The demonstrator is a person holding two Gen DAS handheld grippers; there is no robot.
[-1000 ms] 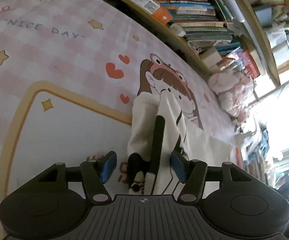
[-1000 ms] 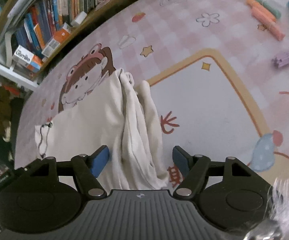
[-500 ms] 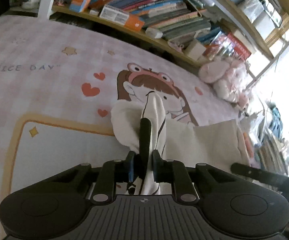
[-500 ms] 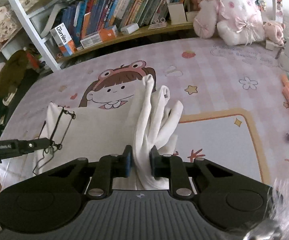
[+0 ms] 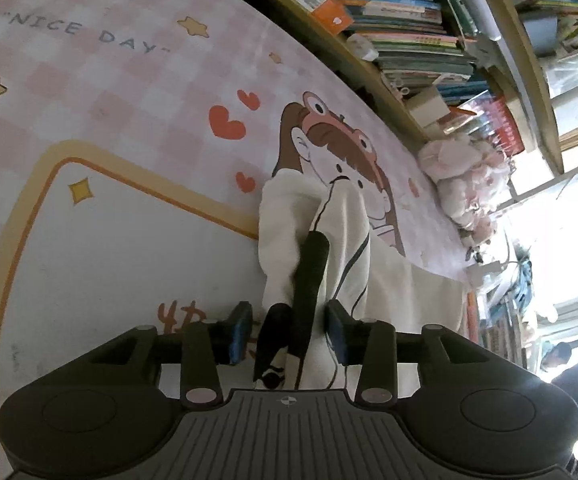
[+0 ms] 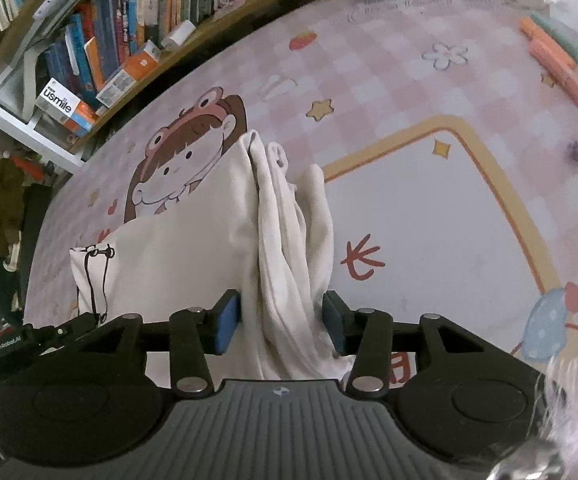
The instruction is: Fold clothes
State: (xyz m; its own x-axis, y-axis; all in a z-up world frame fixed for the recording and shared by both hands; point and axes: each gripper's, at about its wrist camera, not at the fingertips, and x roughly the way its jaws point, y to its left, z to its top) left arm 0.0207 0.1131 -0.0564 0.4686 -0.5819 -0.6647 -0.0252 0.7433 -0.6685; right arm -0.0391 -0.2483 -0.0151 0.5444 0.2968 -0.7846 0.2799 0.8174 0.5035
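Soft cream garment bunched in vertical folds on pink checked mat, left gripper jaws apart around black-trimmed fold, right gripper jaws parted astride crumpled ridge, gripping nothing

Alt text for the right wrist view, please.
The right gripper has its jaws open around a bunched fold of a cream garment that lies on a pink checked cartoon play mat. A crowded bookshelf runs behind the mat.
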